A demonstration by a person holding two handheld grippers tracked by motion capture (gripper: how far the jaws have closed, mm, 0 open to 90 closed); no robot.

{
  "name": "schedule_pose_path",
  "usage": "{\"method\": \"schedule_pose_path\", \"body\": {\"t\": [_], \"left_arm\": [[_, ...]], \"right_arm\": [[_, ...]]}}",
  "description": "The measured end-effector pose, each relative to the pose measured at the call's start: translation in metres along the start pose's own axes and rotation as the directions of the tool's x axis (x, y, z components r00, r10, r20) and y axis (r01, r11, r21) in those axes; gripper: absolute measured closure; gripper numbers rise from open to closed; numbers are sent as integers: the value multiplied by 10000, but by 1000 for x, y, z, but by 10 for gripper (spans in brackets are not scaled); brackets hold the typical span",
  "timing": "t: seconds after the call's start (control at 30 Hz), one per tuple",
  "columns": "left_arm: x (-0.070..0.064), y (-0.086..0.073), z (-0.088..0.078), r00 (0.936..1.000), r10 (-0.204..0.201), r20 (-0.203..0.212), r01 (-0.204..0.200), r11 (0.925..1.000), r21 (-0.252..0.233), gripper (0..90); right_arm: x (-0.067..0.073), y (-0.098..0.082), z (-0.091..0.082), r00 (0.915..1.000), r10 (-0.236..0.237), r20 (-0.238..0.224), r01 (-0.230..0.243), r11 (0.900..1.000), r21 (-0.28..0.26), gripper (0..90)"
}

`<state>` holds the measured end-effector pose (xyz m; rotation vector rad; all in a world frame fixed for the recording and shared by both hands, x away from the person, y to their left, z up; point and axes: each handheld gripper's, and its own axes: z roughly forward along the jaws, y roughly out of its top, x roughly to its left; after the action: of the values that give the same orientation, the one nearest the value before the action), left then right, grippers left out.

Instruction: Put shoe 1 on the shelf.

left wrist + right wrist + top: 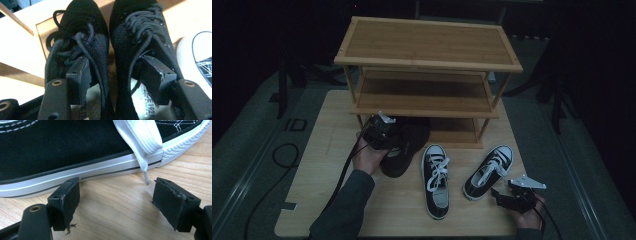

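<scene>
The left gripper (384, 131) is hovering jaws apart over the pair of black mesh lace-up shoes (110, 50) at the bamboo three-shelf rack's (427, 65) bottom shelf, toes pointing inward, nothing clamped. The right gripper (115, 202) is waiting, also spread, beside the black-and-white canvas sneaker (75, 150). The left gripper view is showing one jaw inside each collar.

Wooden three-tier rack (427, 44) on table (327, 195) (bare shelves); cable (282, 155) on floor.
</scene>
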<state>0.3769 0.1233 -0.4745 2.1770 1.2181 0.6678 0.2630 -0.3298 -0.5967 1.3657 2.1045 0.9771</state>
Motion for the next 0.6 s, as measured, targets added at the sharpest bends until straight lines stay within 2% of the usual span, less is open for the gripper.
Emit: {"method": "schedule_pose_path", "body": {"t": [0.23, 0.33, 0.5, 0.6], "left_arm": [[-7, -3, -32, 9968, 778, 194, -766, 9956, -544, 429], [-9, -6, -43, 9931, 1088, 432, -1058, 9921, -667, 481], [-13, -12, -55, 9827, 1541, 1023, -1481, 9869, -633, 577], [-14, -18, -61, 9788, 1630, 1240, -1540, 9849, -793, 657]], "right_arm": [[0, 0, 0, 10000, 5, 3, -5, 10000, 6, 214], [0, 0, 0, 10000, 3, 2, -3, 10000, 4, 214], [0, 0, 0, 10000, 4, 1, -4, 10000, 5, 214], [0, 0, 0, 10000, 2, -1, -2, 10000, 2, 214]]}}
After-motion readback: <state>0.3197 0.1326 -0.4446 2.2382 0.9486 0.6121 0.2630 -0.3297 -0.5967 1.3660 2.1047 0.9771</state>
